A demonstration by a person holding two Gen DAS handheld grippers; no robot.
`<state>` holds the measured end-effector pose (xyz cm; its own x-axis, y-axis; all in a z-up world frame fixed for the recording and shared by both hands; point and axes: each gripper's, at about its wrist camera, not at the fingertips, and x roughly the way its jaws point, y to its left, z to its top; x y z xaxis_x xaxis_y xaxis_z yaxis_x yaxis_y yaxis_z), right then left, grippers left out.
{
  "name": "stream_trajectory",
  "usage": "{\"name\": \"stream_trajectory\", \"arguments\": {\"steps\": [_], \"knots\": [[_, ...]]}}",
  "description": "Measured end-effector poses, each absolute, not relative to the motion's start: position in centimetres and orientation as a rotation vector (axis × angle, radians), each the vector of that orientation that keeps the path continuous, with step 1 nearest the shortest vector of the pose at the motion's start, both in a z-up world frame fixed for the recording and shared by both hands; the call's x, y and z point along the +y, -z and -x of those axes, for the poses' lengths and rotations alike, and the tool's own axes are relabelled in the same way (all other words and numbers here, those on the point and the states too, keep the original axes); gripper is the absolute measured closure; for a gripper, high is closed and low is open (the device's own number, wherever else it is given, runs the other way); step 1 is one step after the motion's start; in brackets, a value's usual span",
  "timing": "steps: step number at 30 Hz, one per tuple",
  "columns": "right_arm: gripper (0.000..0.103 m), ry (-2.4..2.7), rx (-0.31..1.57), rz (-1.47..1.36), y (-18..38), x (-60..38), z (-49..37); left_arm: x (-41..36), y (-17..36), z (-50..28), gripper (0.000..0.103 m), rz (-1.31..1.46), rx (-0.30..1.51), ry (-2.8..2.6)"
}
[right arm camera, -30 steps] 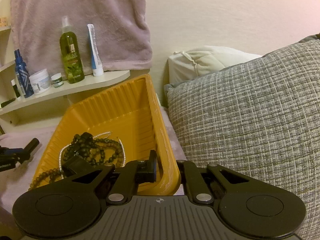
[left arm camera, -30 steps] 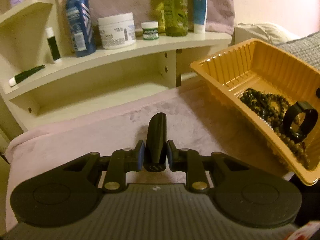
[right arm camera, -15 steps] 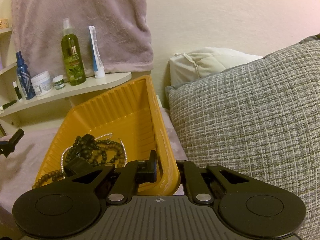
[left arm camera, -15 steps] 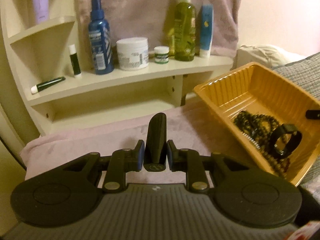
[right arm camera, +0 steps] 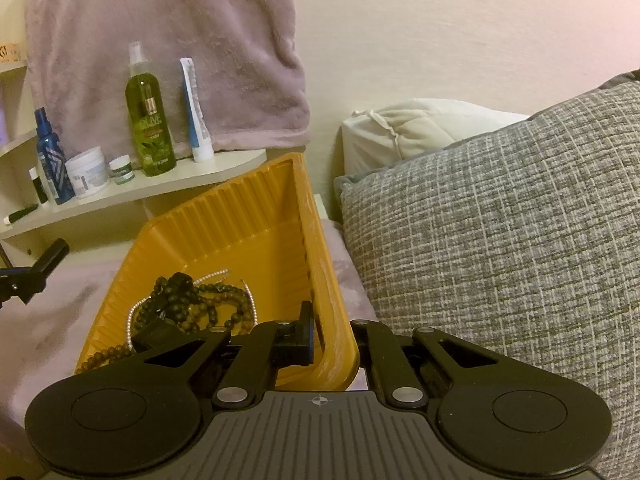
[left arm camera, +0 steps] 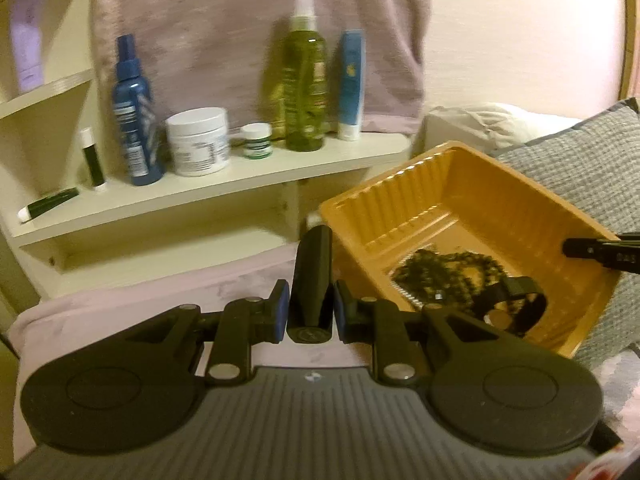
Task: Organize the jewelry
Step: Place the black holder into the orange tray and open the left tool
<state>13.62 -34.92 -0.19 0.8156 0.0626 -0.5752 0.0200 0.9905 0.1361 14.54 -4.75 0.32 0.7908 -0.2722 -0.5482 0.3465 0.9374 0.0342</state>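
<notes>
Pink blanket (left arm camera: 168,304) spread over the bed, cream corner shelf (left arm camera: 224,178) behind, grey woven pillow (right arm camera: 500,232) at the right. On the shelf: blue spray bottle (left arm camera: 134,120), white jar (left arm camera: 198,140), small green-labelled pot (left arm camera: 257,146), green spray bottle (left arm camera: 304,80), blue tube (left arm camera: 351,80), plus 2 small dark tubes further left. Mauve towel (right arm camera: 160,48) hanging behind them. Yellow ribbed tray (right arm camera: 256,216) tilted, one side lifted off the blanket, beside the pillow. Inside it, dark bead necklaces (right arm camera: 192,300), a thin pearly strand (right arm camera: 132,316) and a black strap (left arm camera: 516,306), all heaped at the low end. Left gripper (left arm camera: 310,308) above the blanket just left of the tray, fingers pinching a black clip-like bar (left arm camera: 314,276) that stands upright between the pads. Right gripper (right arm camera: 332,344) with fingers pressed onto the tray's near wall, 1 finger (right arm camera: 304,336) inside, the other outside.
</notes>
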Motion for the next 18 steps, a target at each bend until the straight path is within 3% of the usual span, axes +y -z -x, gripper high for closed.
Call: {"name": "stream_trajectory", "arguments": {"steps": [18], "knots": [[0.096,-0.028,0.615,-0.154,0.3,-35.1,-13.7,-12.8,-0.2,-13.1,0.082,-0.191,0.585,0.543]]}}
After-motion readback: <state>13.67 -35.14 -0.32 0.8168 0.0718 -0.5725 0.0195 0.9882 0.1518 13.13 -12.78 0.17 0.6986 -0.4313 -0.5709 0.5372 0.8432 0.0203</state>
